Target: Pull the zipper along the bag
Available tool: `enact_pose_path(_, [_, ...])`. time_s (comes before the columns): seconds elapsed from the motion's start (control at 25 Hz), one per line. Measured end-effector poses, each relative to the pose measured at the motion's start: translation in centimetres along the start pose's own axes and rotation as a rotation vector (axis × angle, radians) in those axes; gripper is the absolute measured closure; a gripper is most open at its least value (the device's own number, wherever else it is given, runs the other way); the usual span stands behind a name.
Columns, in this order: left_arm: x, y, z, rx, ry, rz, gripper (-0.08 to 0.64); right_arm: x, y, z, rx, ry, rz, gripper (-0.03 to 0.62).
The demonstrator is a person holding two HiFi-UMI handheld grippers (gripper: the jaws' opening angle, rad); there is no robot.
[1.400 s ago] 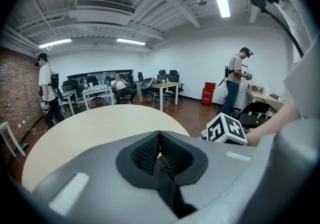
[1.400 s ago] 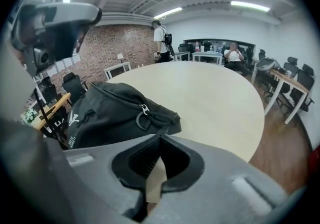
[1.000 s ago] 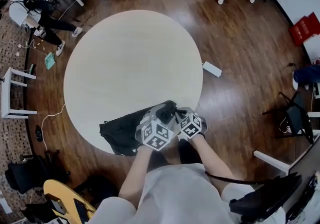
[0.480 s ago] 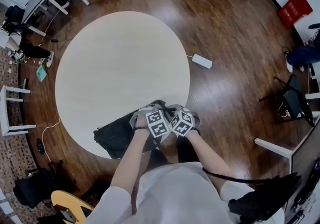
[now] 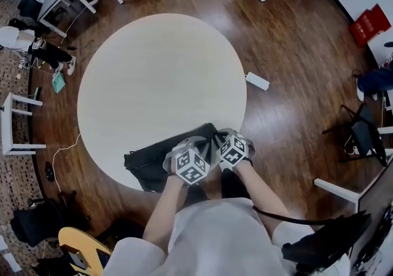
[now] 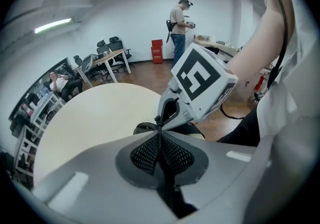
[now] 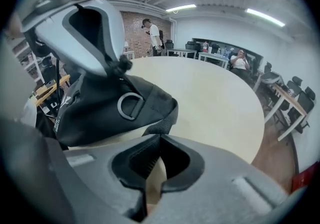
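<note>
Left gripper (image 6: 160, 129) jaws are closing tight on the small black zipper pull (image 7: 120, 66) of the black fabric bag (image 7: 100, 111) - right gripper (image 7: 159, 139) jaws are clamping its black webbing strap (image 7: 163, 122), so the pull's looking ready to go.

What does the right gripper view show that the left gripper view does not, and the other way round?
Only the right gripper view: the side of the black bag with its metal D-ring, and the strap running into the shut jaws of the right gripper.
Only the left gripper view: the left gripper seen along its own jaws, closing on the small dark zipper pull, and the right gripper's marker cube.
Both: the round table, part of the bag, and people in the room behind.
</note>
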State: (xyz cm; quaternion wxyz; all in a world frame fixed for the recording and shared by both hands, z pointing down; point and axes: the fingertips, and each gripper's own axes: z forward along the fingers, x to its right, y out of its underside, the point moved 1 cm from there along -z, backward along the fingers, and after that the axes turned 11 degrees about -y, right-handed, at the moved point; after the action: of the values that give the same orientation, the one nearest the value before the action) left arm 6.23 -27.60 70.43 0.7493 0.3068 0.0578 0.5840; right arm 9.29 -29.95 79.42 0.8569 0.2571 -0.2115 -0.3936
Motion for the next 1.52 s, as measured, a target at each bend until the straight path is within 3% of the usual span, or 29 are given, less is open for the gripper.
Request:
enact_pose_path(0.64, [-2.3,6.1,-5.2,0.166,0.068,-0.493,0.535,0.9,-0.1,0.4,-0.116,0.111,0.039,0.600])
enact_pose_path(0.76, [-1.9,6.1,-4.5,0.181,0.073,-0.493,0.535,0.3,-0.7,0.0,-0.074,0.062,0.095,0.600])
enact_pose_path(0.92, [-1.9,5.8,-3.9,0.181,0.066,-0.504,0.537,-1.6,-2.6,-2.7,0.114,0.016,0.180,0.550])
enact_pose_path(1.04, [-2.0,6.0,-3.7,0.186,0.071,-0.505,0.537,-3.6,-5.1,-2.9,0.222,-0.032,0.160,0.540])
enact_pose_path(1.24, [-2.0,6.1,-3.3,0.170,0.064,-0.487,0.537,-5.2,-6.1,1.8,0.133,-0.109,0.049,0.568])
enact_pose_path(1.32, [-1.7,6.4,-2.8,0.148,0.059,-0.467,0.537,-5.3,-5.9,3.0,0.087,-0.116,0.034,0.600])
enact_pose_path(1.52, [-1.5,7.1,-2.7,0.125,0.033,-0.498,0.541,-5.3,-5.5,4.4,0.006,-0.085,-0.018,0.600])
